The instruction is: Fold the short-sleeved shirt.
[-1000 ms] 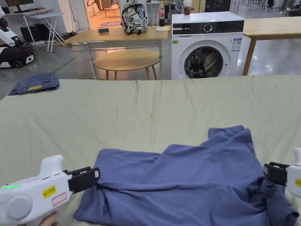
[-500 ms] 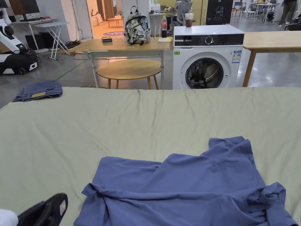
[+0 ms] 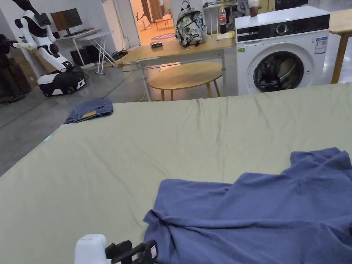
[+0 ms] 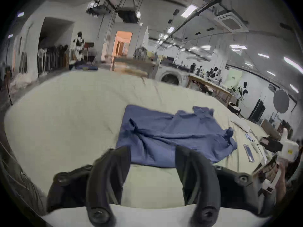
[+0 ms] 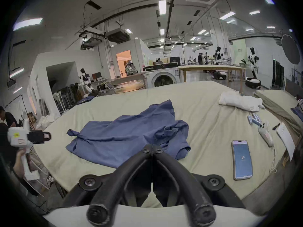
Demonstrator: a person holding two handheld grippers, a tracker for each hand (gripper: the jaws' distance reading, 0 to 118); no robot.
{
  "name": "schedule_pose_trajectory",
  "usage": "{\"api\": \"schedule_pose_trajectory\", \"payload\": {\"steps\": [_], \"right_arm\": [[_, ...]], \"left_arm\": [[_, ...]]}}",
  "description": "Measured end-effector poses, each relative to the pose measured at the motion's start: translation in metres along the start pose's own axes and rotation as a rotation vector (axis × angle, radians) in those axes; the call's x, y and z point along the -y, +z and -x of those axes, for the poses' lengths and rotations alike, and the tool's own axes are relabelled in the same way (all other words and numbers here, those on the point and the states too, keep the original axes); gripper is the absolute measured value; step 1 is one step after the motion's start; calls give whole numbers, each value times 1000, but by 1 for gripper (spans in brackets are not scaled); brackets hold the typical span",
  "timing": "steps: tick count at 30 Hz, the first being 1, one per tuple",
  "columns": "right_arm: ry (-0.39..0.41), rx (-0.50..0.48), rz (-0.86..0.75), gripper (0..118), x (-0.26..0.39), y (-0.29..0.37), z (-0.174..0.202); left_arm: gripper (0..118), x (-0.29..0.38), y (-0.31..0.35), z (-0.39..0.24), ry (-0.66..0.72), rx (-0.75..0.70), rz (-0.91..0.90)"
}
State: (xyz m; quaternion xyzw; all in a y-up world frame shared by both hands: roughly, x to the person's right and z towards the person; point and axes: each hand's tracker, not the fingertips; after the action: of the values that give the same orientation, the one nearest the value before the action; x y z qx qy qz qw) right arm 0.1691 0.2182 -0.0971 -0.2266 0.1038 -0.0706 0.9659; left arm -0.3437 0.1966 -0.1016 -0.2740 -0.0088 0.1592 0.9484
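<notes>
Left claw, lower centre of its own view: we log jaws spread apart, empty, just short of the blue short-sleeved shirt. Right claw: jaws closed together, holding nothing. Shirt lies rumpled on the green-sheeted bed, lower right of the head view.

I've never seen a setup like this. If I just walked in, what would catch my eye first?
Probably the crumpled blue shirt lying loose on the wide pale green sheet, near the person's edge of it. Next, the two hand-held tools: the left gripper, jaws spread just short of the shirt's near edge, and the right gripper, jaws closed on nothing. Behind the bed stands a white washing machine.
</notes>
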Motion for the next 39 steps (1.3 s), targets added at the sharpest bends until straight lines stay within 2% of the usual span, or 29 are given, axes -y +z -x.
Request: {"api": "schedule_pose_trajectory", "payload": {"steps": [5, 8, 9, 11, 13, 16, 17, 18, 19, 20, 22, 23, 24, 25, 26, 28, 29, 30, 31, 33, 34, 36, 39], "right_arm": [[-56, -1, 42, 0, 10, -2, -10], [-72, 23, 69, 0, 15, -1, -20], [-72, 40, 83, 0, 17, -2, -23], [-77, 62, 98, 0, 20, -4, -30], [-103, 73, 117, 0, 19, -13, -36], [-139, 62, 123, 1, 14, -39, -45], [-153, 70, 143, 11, 12, -55, -49], [-178, 63, 189, 41, 10, -74, -55], [-206, 63, 214, 75, 18, -95, -69], [-228, 81, 235, 93, 21, -116, -76], [-276, 108, 276, 90, 25, -155, -88], [-290, 154, 293, 88, 31, -173, -94], [-311, 155, 329, 77, 36, -189, -99], [-289, 150, 349, 61, 40, -197, -99], [-230, 229, 353, 43, 39, -195, -94], [-237, 219, 290, 6, 31, -176, -87], [-228, 247, 290, 6, 28, -172, -90], [-273, 200, 293, 6, 26, -170, -96], [-285, 229, 291, 6, 23, -162, -94], [-199, 333, 222, 6, 16, -143, -86], [-196, 343, 206, 6, 12, -134, -83], [-223, 295, 204, 6, 14, -125, -86], [-187, 312, 182, 6, 15, -99, -75]], "left_arm": [[53, 5, -98, 45, 69, -131, 177], [48, 16, -136, 48, 75, -156, 288], [38, 19, -140, 42, 60, -158, 285], [0, 17, -140, 30, -73, -223, 269], [0, 15, -138, 23, -25, -165, 287], [0, 17, -140, 18, -47, -202, 302], [0, 16, -139, 17, -52, -199, 301], [0, 15, -138, 16, -63, -197, 304], [0, 15, -139, 15, -79, -196, 310], [0, 15, -137, 11, -89, -197, 314], [0, 14, -136, 10, -107, -205, 311], [0, 14, -136, 9, -105, -205, 311], [0, 14, -131, 4, -100, -204, 308], [0, 15, -129, 3, -102, -204, 303], [0, 16, -128, 2, -104, -201, 300], [0, 14, -127, 4, -94, -200, 292], [0, 13, -124, 6, -81, -186, 291], [0, 12, -122, 9, -55, -158, 291], [0, 8, -116, 14, -4, -128, 275], [0, -1, -96, 27, 73, -92, 191], [0, -5, -84, 26, 83, -89, 166], [0, -13, -72, 38, 84, -76, 154], [0, -12, -49, 42, 49, -86, 155]]}}
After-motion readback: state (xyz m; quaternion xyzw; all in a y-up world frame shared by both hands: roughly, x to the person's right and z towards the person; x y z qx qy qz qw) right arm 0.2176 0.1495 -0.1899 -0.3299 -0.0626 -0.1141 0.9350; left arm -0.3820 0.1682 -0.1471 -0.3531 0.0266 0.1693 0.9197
